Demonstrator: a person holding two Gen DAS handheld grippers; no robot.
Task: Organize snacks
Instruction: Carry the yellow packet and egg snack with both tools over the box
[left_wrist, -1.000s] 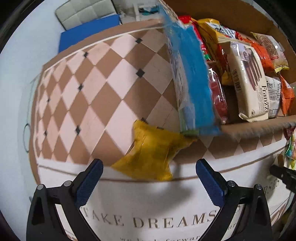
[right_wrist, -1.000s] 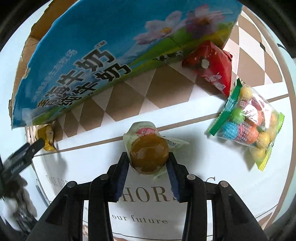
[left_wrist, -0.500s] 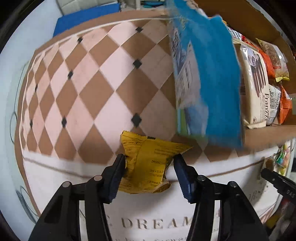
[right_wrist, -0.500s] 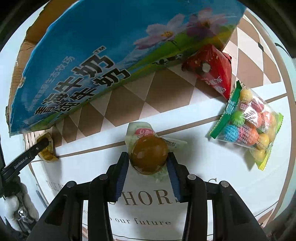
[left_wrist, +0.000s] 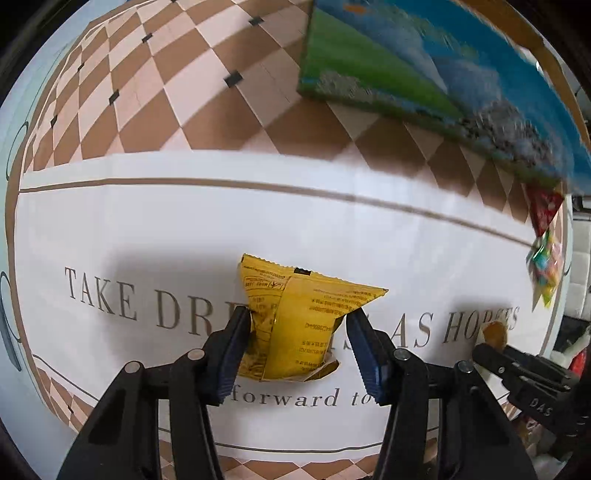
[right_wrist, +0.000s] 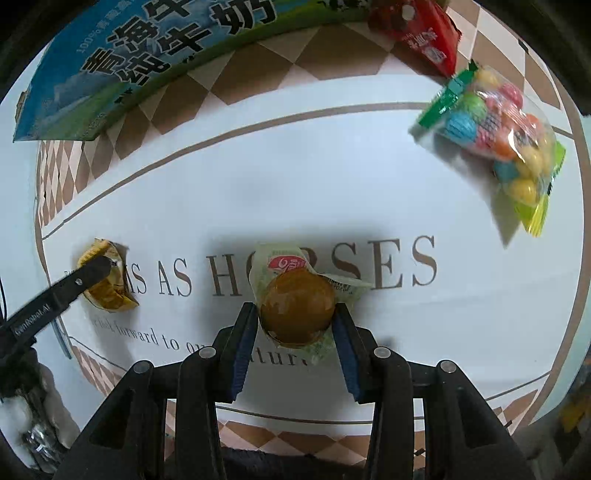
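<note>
Both hands loaded. Left gripper (left_wrist: 299, 332) has its jaws clamped on the yellow packet (left_wrist: 295, 321), pads biting the lower sides so the foil buckles inward; it hangs over the printed white strip of the bench (left_wrist: 110, 221). Those jaws closed onto it within the last second, with no change since. Packet looks light, soft and crinkly, probably crushable inside, so I'd keep the squeeze modest; the grip sits low, so the top may flop. Right gripper (right_wrist: 295, 321) has its jaws nearly fully closed on the brown round snack (right_wrist: 297, 306) in a clear wrapper, pads on opposite sides of the round body. That one looks firmer, but the film is slick and the shape is round, so it could roll out if tilted. Around: blue milk carton box (right_wrist: 147, 55) at the far edge, tall and right in the carry path, red packet (right_wrist: 421, 33) beside it, and a bag of coloured candy balls (right_wrist: 498, 122) to the right on the bench, loose and shifty. The two grippers are near each other, so watch for a clash.
</note>
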